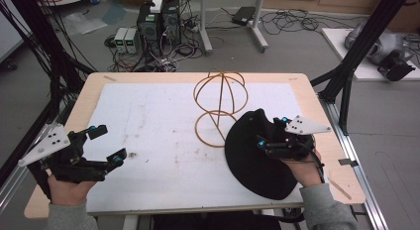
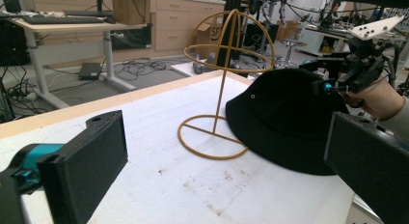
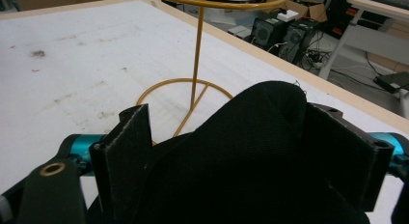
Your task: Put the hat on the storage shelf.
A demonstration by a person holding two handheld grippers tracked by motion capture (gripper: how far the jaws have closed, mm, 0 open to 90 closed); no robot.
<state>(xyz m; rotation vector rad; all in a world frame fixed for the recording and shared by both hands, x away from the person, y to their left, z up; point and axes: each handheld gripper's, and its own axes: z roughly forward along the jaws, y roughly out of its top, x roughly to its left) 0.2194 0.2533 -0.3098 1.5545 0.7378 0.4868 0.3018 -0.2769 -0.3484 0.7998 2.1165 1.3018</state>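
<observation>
A black bucket hat lies at the right of the white mat, its brim over the base ring of a gold wire hat stand. My right gripper reaches in over the hat from the right. In the right gripper view a bunched fold of the hat fills the gap between the two jaws and touches both, so the right gripper is shut on it. The stand rises just beyond. At the table's left, my left gripper is open and holds nothing; the left gripper view looks across at the stand and hat.
The white mat covers most of a wooden table. Black frame posts stand off the table's right edge. On the floor behind lie computers and tangled cables.
</observation>
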